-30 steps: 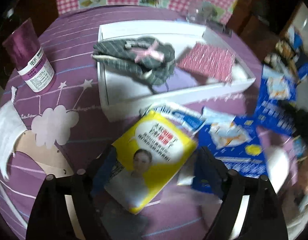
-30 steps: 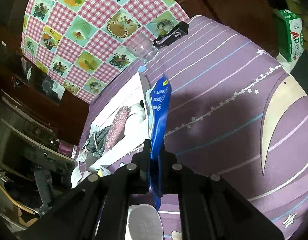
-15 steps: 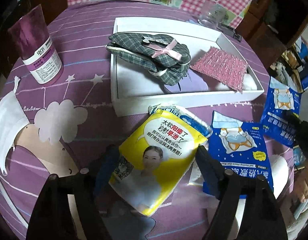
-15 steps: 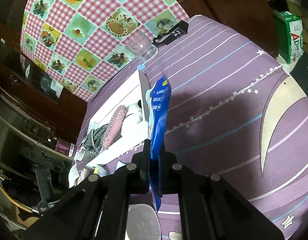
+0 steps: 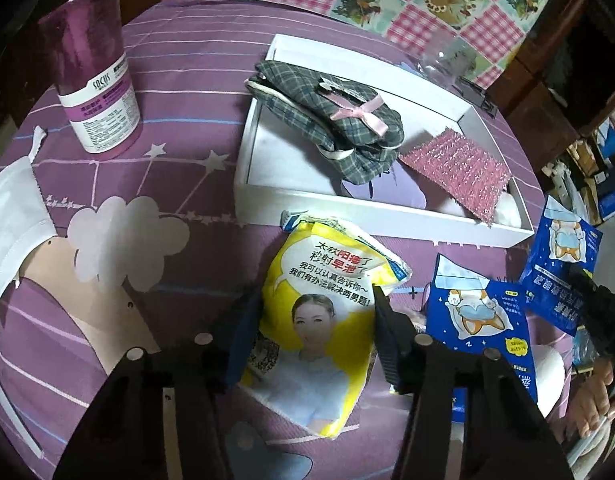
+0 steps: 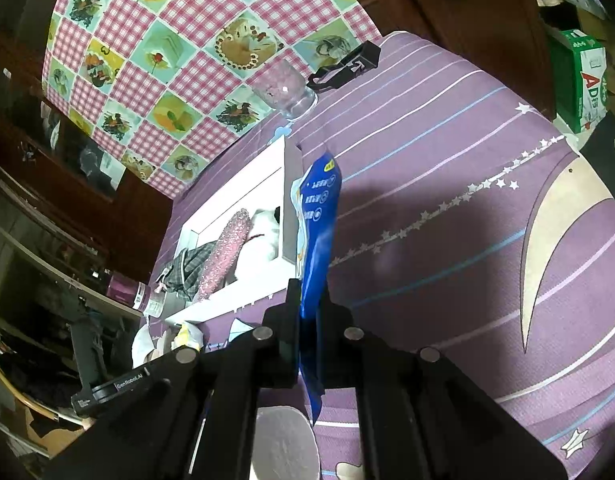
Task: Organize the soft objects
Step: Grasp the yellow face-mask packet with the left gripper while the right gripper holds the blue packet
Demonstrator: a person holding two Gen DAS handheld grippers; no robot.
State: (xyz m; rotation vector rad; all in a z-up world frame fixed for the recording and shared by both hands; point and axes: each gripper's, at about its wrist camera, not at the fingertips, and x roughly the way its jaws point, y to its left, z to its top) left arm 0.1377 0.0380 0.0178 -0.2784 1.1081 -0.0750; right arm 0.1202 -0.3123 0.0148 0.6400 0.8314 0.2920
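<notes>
The yellow packet (image 5: 323,316) lies just before the white tray's (image 5: 243,160) near wall, long axis running forward between the left gripper (image 5: 317,332) fingers, whose jaws have been closing about its sides, while the right gripper (image 6: 307,320) stays clamped on a blue packet (image 6: 317,240).

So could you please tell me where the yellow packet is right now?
In the left wrist view, the yellow packet lies on the purple cloth, just in front of the white tray.

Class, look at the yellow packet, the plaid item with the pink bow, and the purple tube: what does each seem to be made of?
Yellow packet: probably glossy plastic film; it crinkles and shines.
Plaid item: woven fabric, matte, with a satin-looking bow.
Purple tube: likely shiny plastic, with reflective streaks and a printed label.
</notes>
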